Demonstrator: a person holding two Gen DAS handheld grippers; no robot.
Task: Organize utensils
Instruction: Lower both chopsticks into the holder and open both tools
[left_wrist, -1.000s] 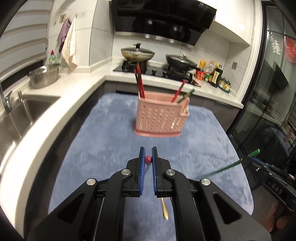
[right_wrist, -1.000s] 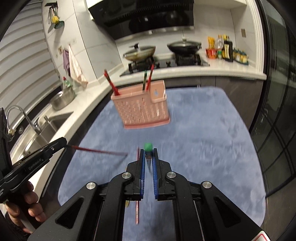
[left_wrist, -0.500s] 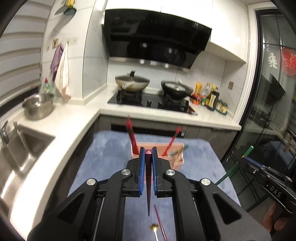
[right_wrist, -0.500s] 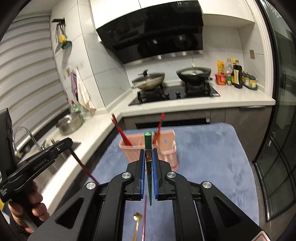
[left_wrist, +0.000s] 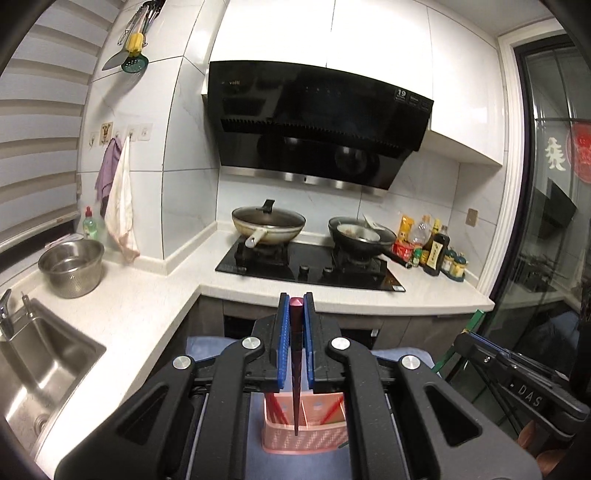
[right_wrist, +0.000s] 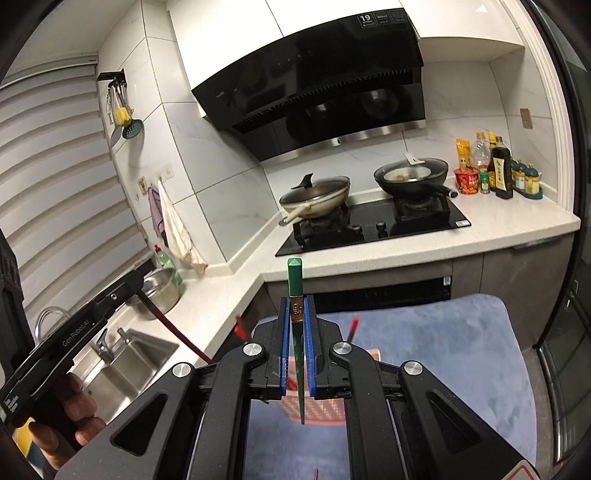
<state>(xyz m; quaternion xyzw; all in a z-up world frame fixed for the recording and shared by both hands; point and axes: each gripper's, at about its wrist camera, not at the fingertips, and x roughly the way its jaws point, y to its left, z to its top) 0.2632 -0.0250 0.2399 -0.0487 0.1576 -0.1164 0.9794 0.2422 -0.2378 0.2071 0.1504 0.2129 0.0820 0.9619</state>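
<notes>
My left gripper (left_wrist: 296, 306) is shut on a dark red chopstick (left_wrist: 296, 369) that hangs tip-down between the blue pads, high above the pink slotted utensil basket (left_wrist: 306, 439). Red chopsticks stand in that basket. My right gripper (right_wrist: 296, 310) is shut on a green chopstick (right_wrist: 296, 332), also hanging tip-down above the pink basket (right_wrist: 321, 413). In the right wrist view the left gripper (right_wrist: 135, 282) appears at the left, held by a hand, its red chopstick (right_wrist: 173, 328) slanting down. The left wrist view shows the right gripper's body (left_wrist: 517, 384) and green chopstick (left_wrist: 461, 339) at the right.
The basket stands on a blue mat (right_wrist: 443, 350). Behind are a white counter (left_wrist: 147, 295), a sink (left_wrist: 40, 369), a steel bowl (left_wrist: 72, 262), a hob with two pans (left_wrist: 269, 221), condiment bottles (left_wrist: 436, 247) and a glass door on the right. A red stick end (right_wrist: 316, 472) lies on the mat.
Both grippers have risen and tilted upward, each carrying its chopstick. The basket has slid from mid-frame down behind the fingers, and the spoon and sticks on the mat have dropped out of view.
</notes>
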